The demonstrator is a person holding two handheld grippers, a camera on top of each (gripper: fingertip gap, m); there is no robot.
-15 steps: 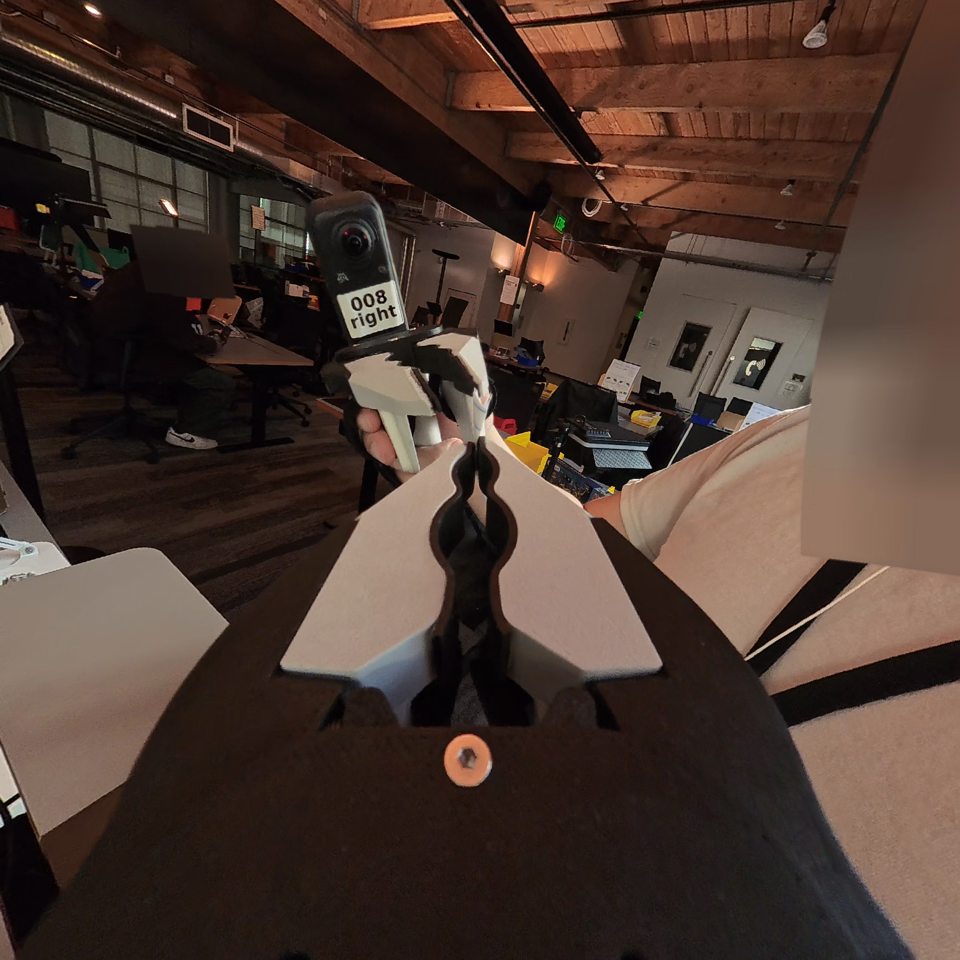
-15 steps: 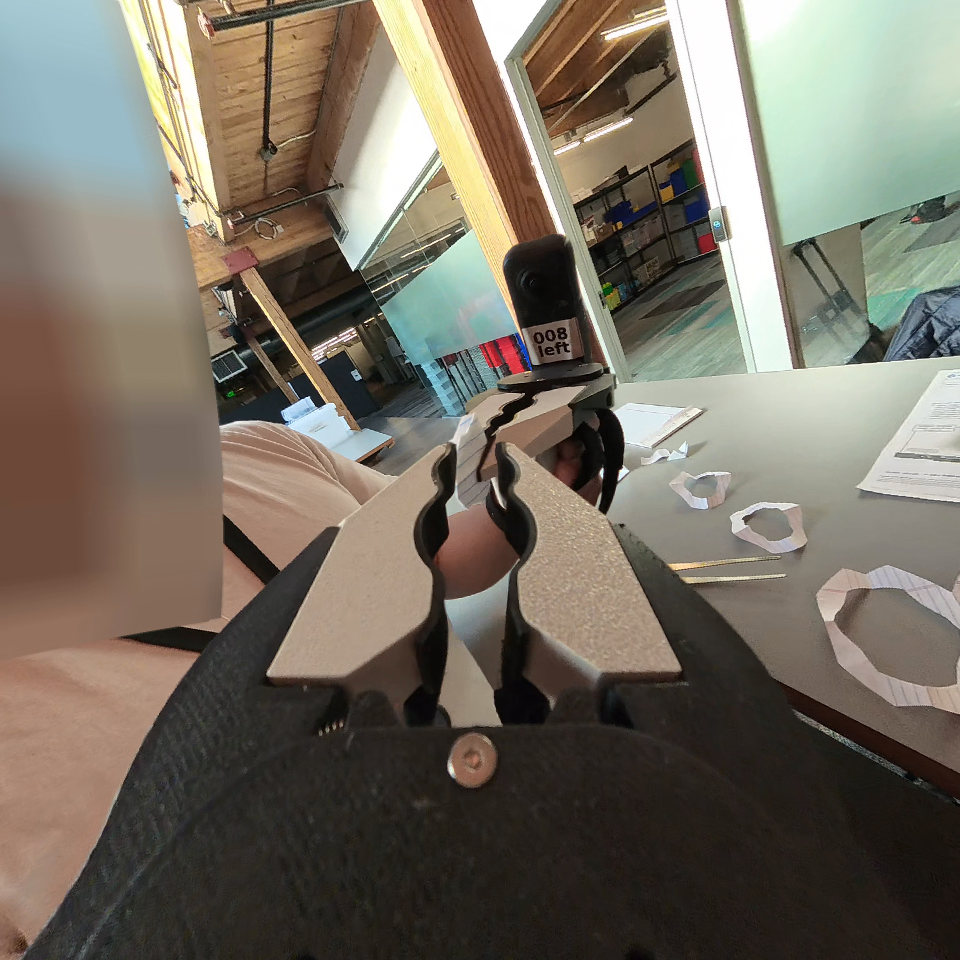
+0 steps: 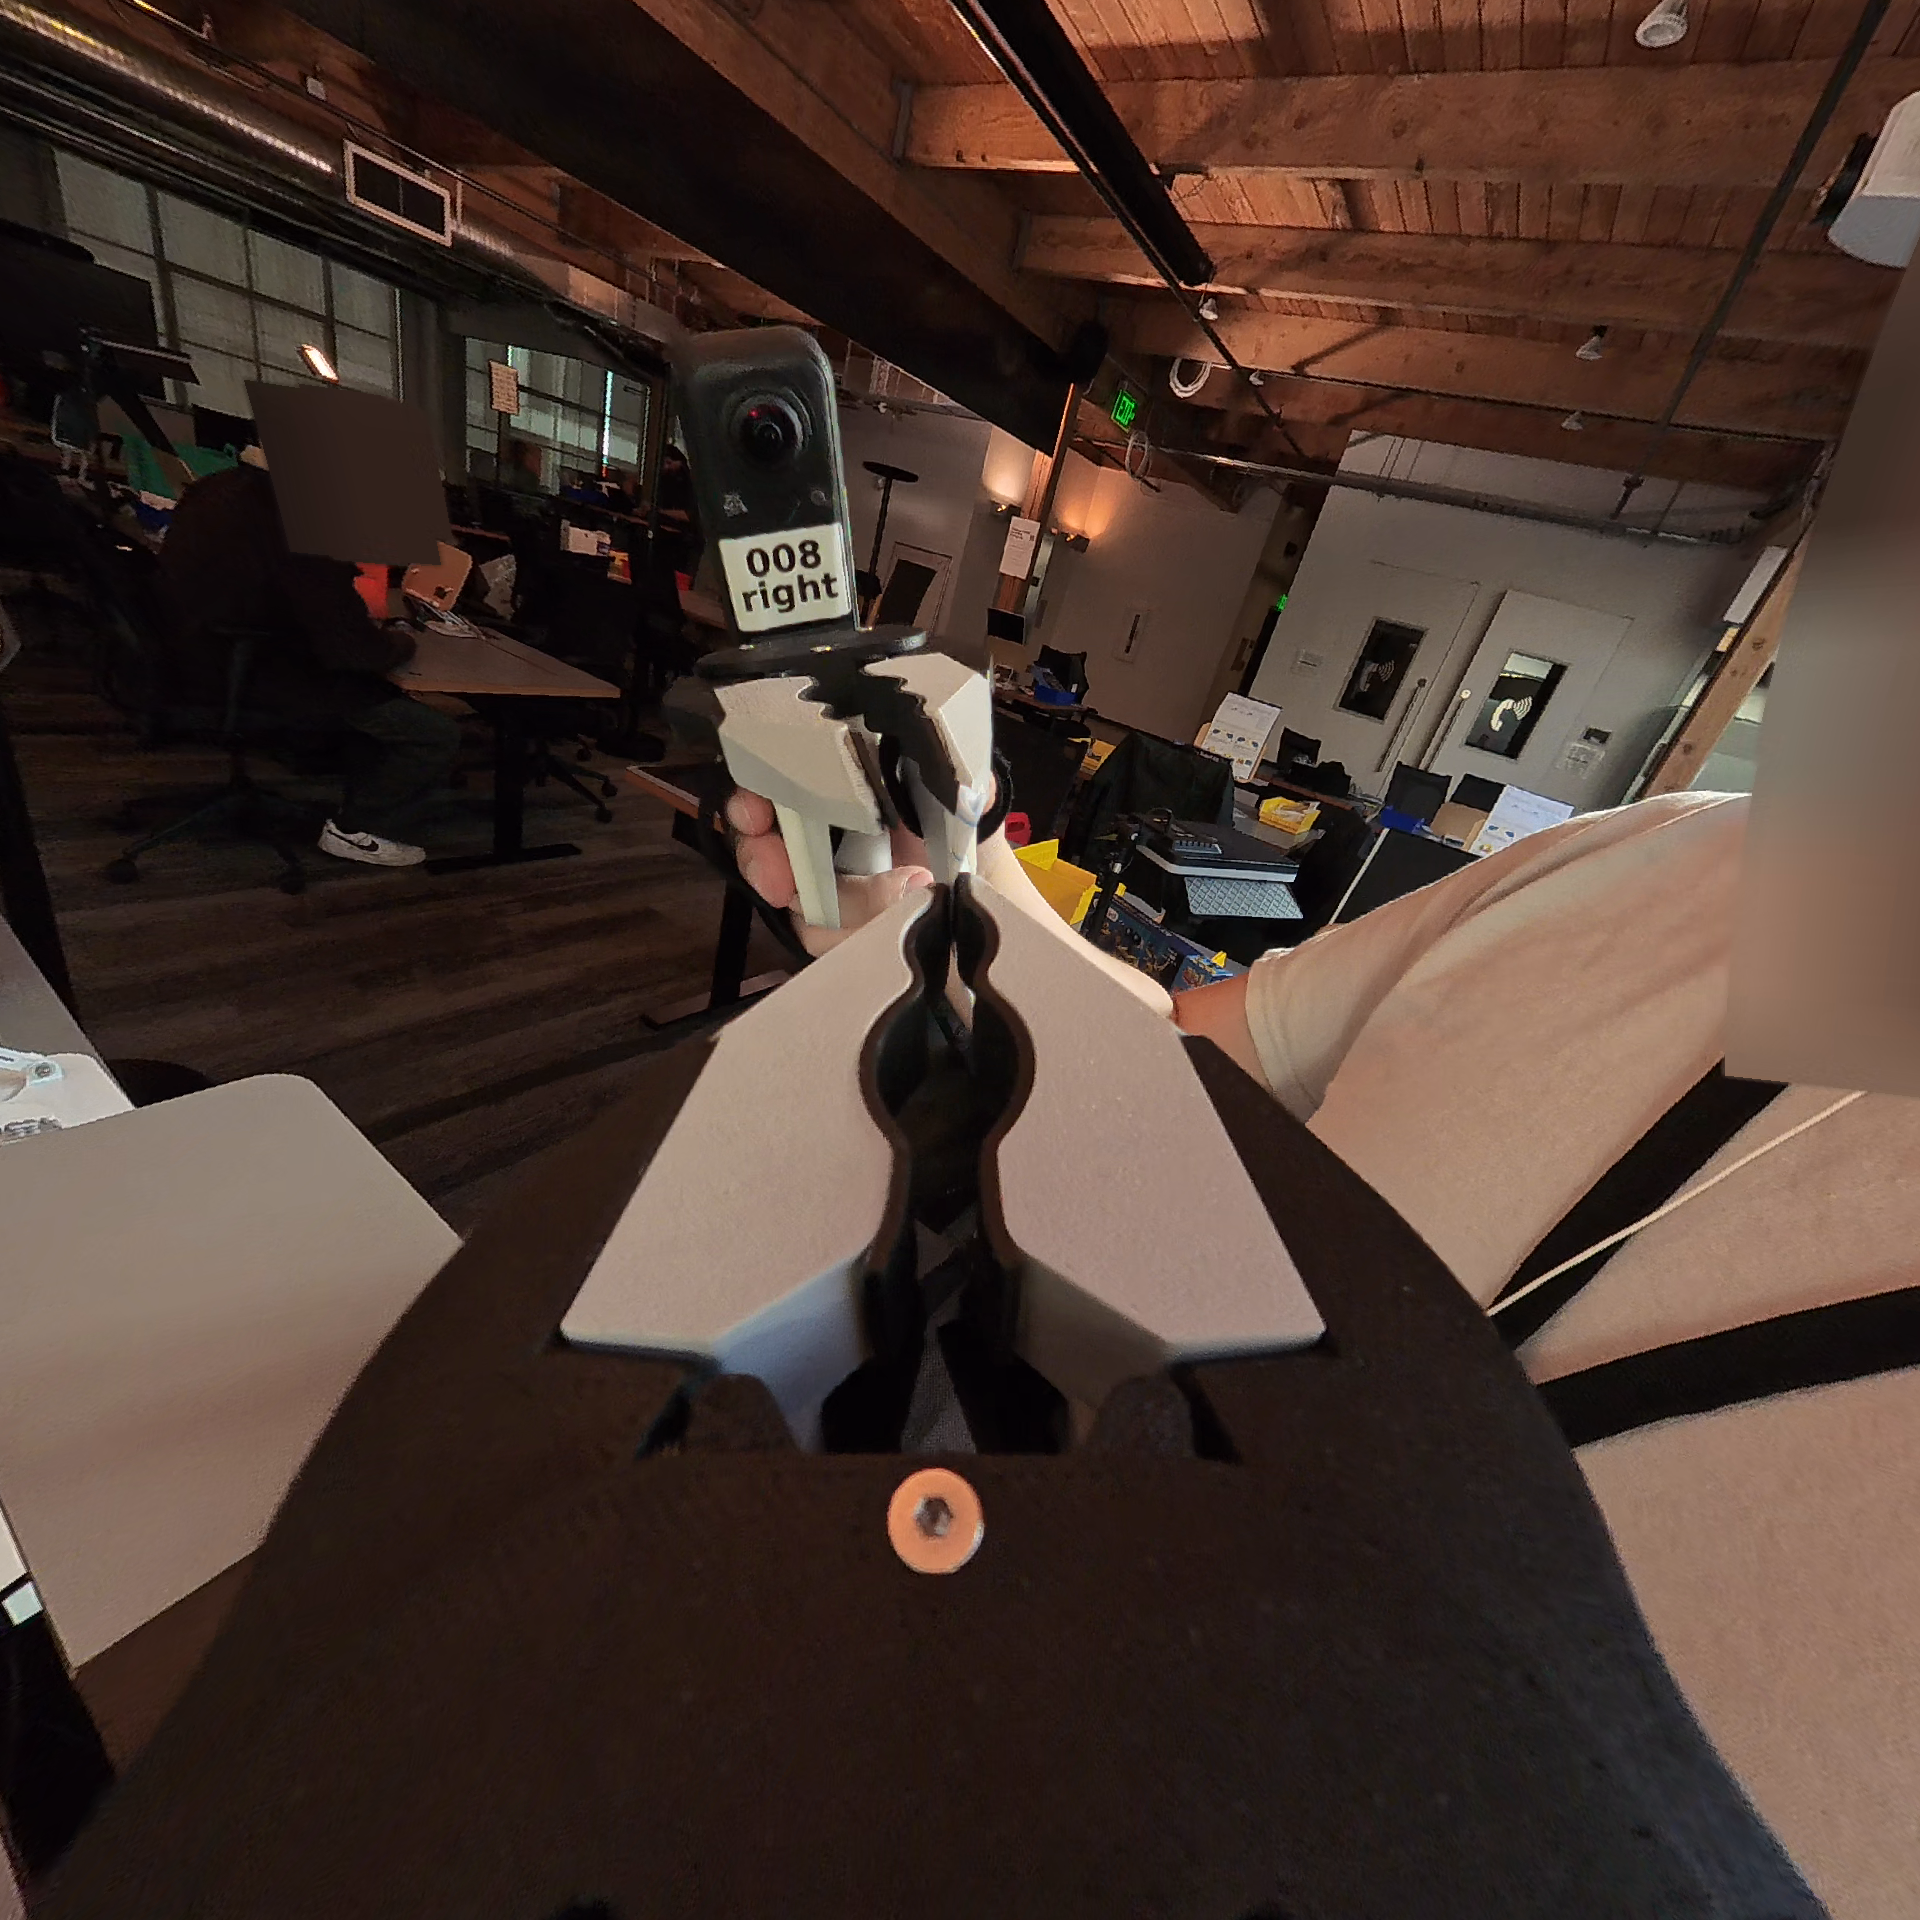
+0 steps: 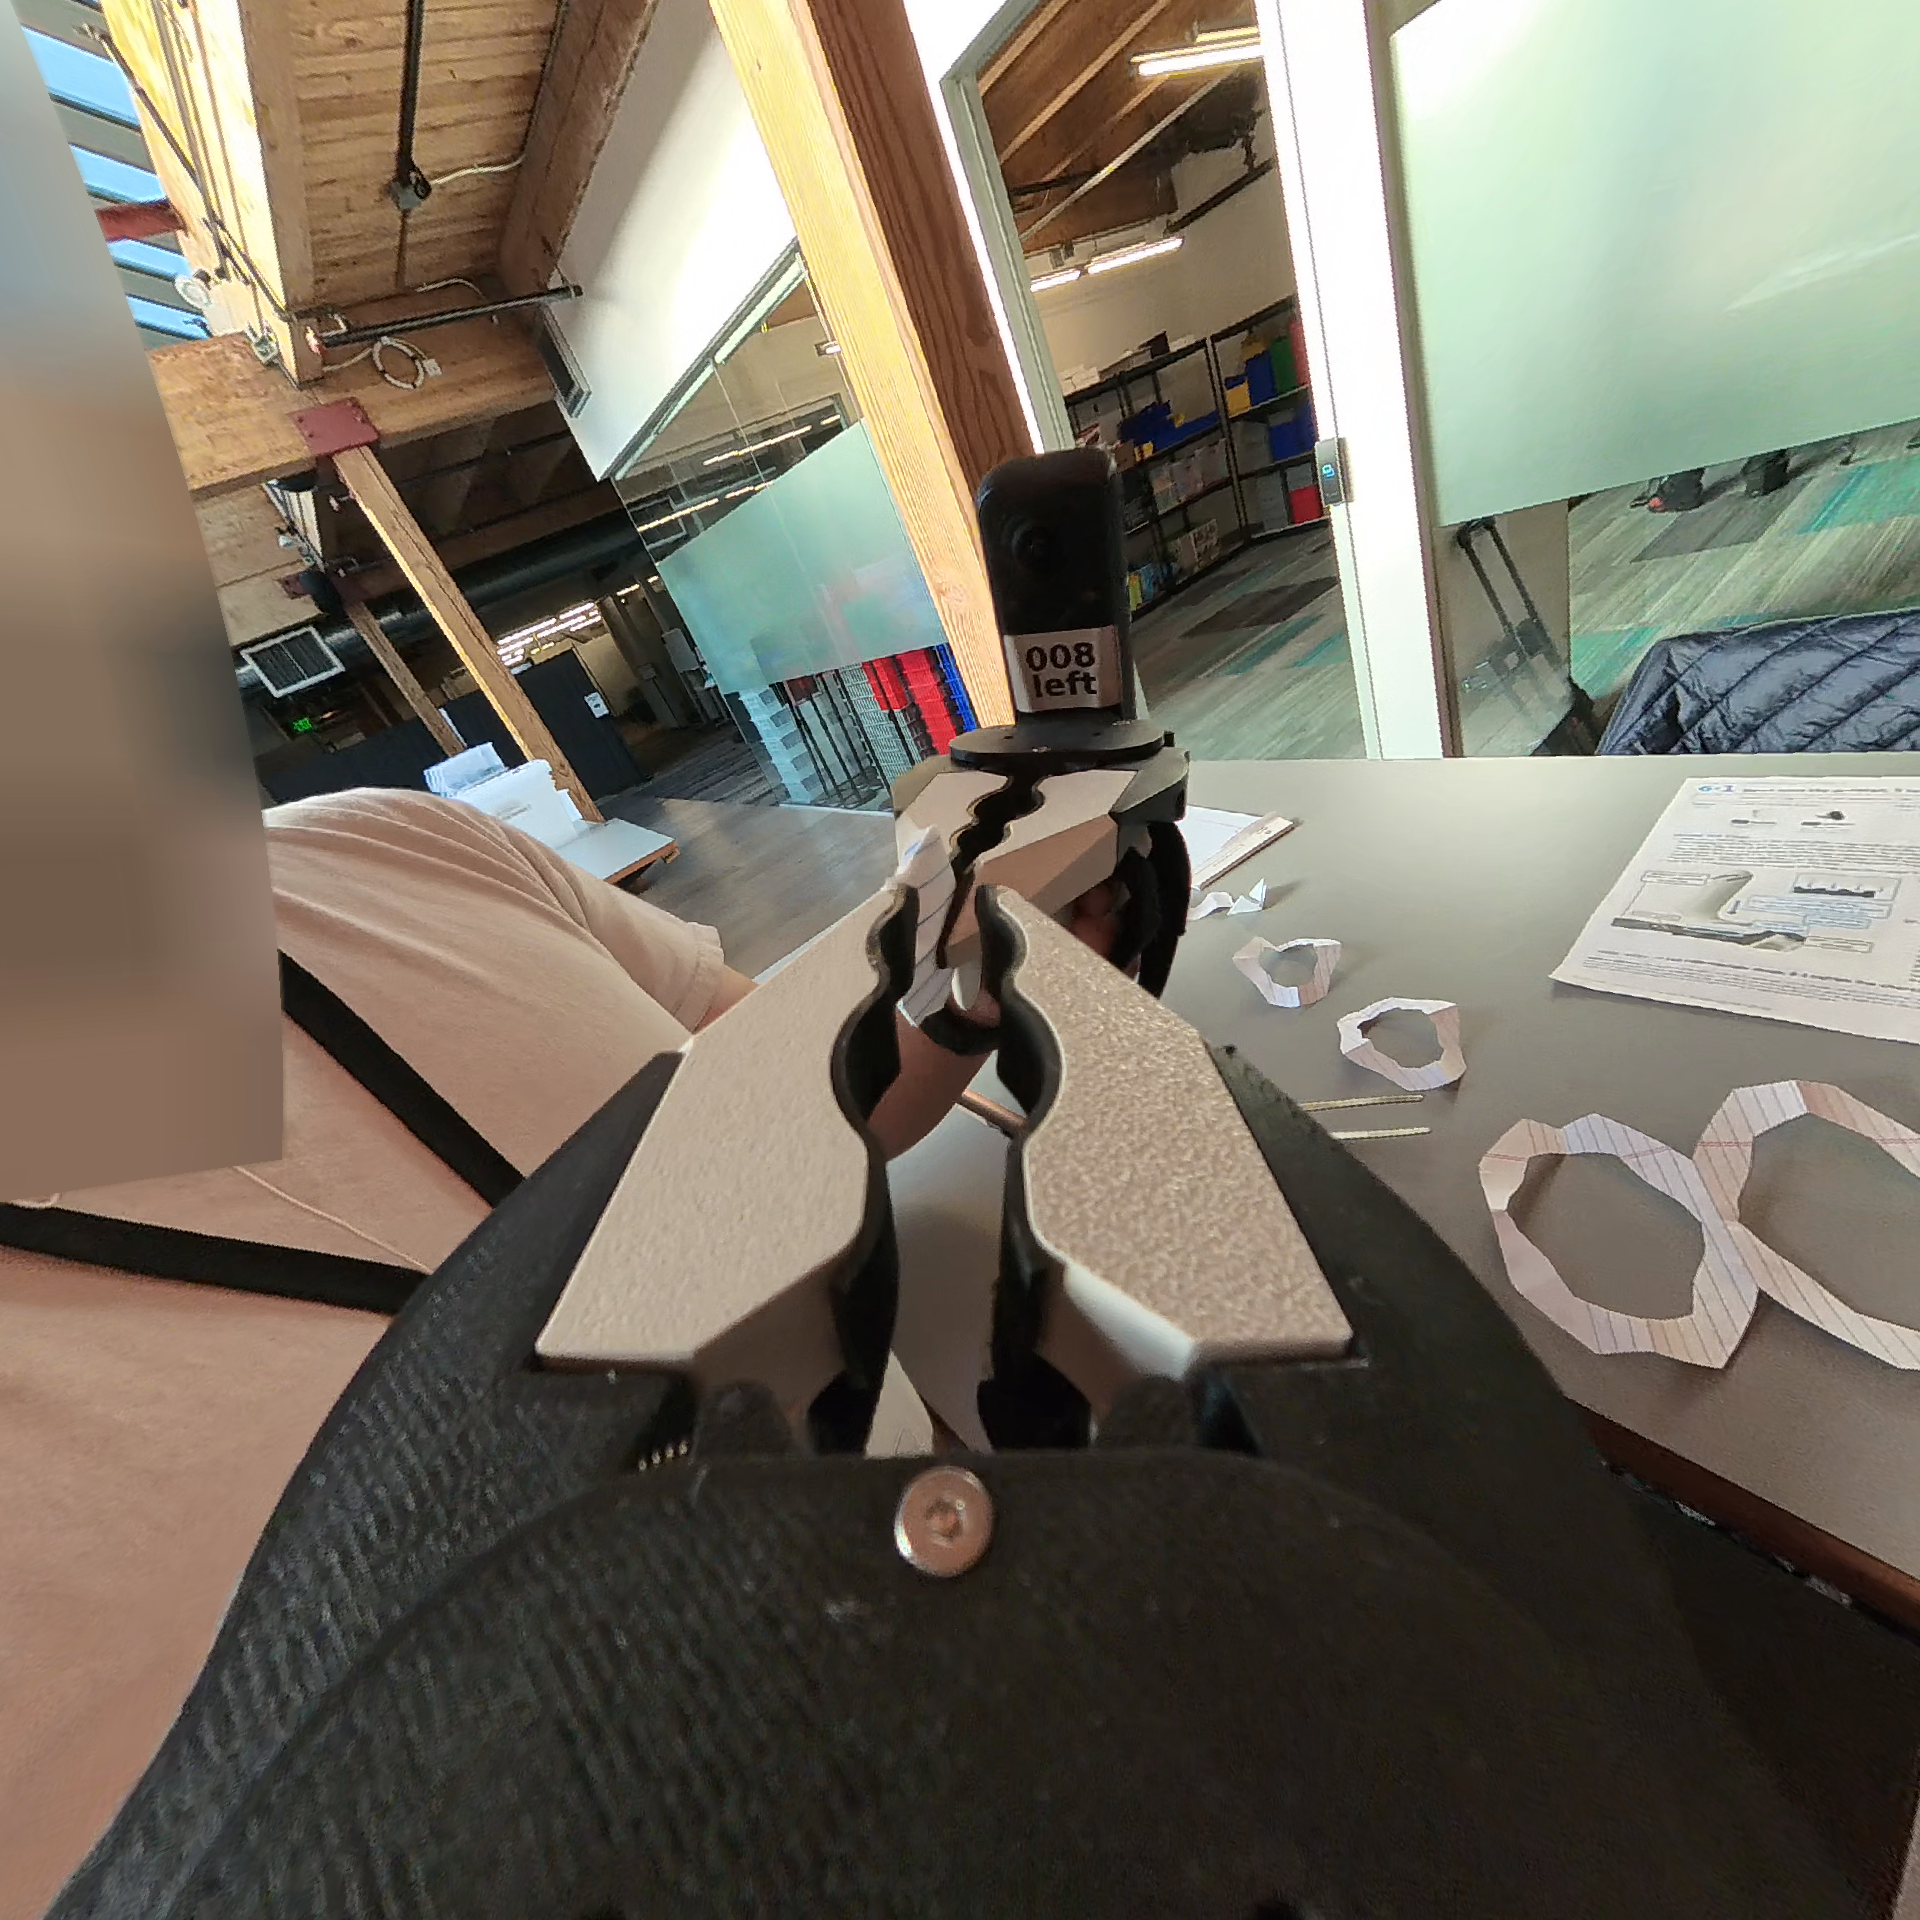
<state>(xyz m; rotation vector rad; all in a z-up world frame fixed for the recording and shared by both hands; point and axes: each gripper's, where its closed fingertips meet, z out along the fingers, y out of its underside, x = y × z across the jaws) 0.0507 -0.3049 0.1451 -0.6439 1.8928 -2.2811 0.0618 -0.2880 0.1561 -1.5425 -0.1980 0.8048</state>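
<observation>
Two claws meet tip to tip. In the left wrist view, my left gripper (image 3: 951,909) is pinched tight on a lined paper strip (image 3: 962,831) that runs up to my right gripper (image 3: 883,873). A yellow bin (image 3: 1060,883) sits behind, its contents hidden.

In the right wrist view, my right gripper (image 4: 940,935) stands parted around the strip, which hangs from the left gripper's (image 4: 940,883) closed tips. Paper rings (image 4: 1403,1044) lie on the grey table (image 4: 1455,831). Blue bins (image 4: 1184,431) fill far shelves.

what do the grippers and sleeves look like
Both the left gripper and right gripper have a black textured body, a silver screw and flat grey fingers lined with wavy black pads. A black camera with white label tops each. The short sleeve is pale peach.
</observation>
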